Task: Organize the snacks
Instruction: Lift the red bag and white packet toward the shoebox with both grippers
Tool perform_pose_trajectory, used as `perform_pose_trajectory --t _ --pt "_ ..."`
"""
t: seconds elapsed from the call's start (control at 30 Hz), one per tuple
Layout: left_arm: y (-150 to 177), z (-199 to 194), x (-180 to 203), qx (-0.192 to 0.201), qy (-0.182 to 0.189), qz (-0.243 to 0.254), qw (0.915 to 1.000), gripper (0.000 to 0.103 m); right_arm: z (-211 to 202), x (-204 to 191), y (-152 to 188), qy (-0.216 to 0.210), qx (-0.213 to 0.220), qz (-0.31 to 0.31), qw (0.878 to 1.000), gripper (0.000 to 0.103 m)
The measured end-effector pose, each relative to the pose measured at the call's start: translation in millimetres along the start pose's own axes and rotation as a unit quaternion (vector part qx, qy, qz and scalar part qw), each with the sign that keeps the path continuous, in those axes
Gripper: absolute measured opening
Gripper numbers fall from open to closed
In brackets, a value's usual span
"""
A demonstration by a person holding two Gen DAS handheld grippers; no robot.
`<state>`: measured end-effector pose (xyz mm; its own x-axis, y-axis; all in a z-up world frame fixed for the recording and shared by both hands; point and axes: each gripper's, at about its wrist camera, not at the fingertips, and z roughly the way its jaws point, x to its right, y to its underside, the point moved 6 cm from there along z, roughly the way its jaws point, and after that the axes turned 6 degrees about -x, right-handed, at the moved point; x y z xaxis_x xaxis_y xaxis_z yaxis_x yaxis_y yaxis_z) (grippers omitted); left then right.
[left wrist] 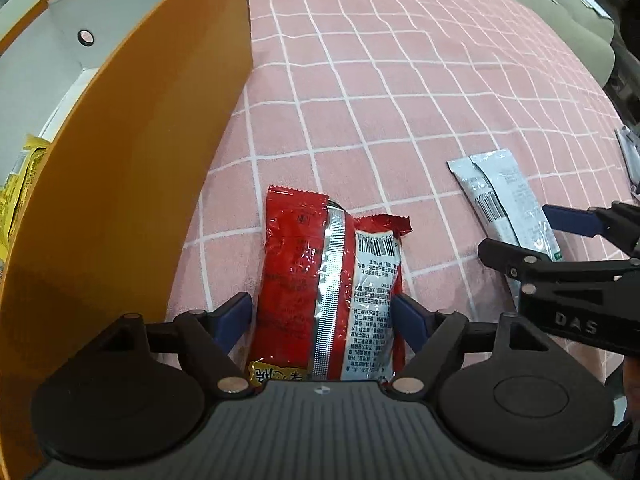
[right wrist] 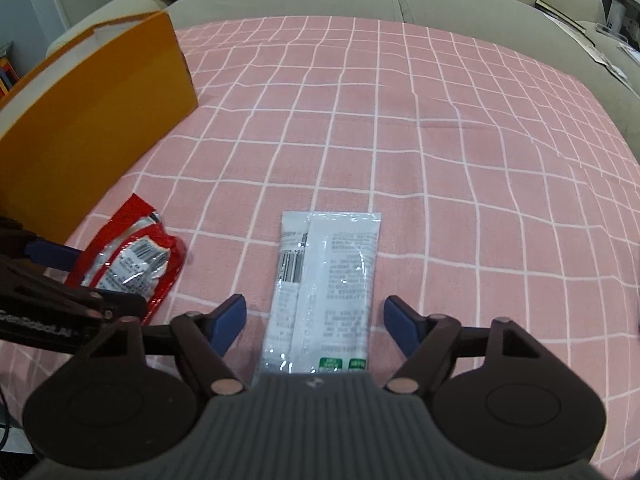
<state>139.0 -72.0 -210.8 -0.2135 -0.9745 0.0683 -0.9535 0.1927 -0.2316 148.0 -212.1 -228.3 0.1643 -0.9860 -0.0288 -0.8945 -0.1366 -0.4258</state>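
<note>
Jaws on your left gripper stand wide astride the red snack packet, the right pad at its edge, nothing clamped. Your right gripper gapes around the white packet, clear both sides. Both packets lie on the pink cloth; the orange box waits at ten o'clock. You're at the grasp: close squarely next.

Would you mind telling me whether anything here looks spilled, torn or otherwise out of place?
Nothing stands out. The red snack packet and the white packet lie flat, sealed side up, on the pink checked cloth beside the orange box.
</note>
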Motion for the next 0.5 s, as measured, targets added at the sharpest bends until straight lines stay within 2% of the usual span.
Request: perform_pose_trajectory --t 0.17,0.37,0.5 --pt "1 -2 -1 0.015 -0.001 -0.012 0.9998 0.081 0 -5 -1 0.02 0.013 -0.016 1.0 0.05" --pt "2 -4 -1 0.028 -0.001 -0.02 0.9994 0.08 -3 -3 -1 0.018 0.017 -0.008 1.0 0.047" --pt "4 -16 -2 0.039 -0.004 -0.028 0.9988 0.08 -15 -4 -2 0.003 0.032 -0.001 0.999 0.046"
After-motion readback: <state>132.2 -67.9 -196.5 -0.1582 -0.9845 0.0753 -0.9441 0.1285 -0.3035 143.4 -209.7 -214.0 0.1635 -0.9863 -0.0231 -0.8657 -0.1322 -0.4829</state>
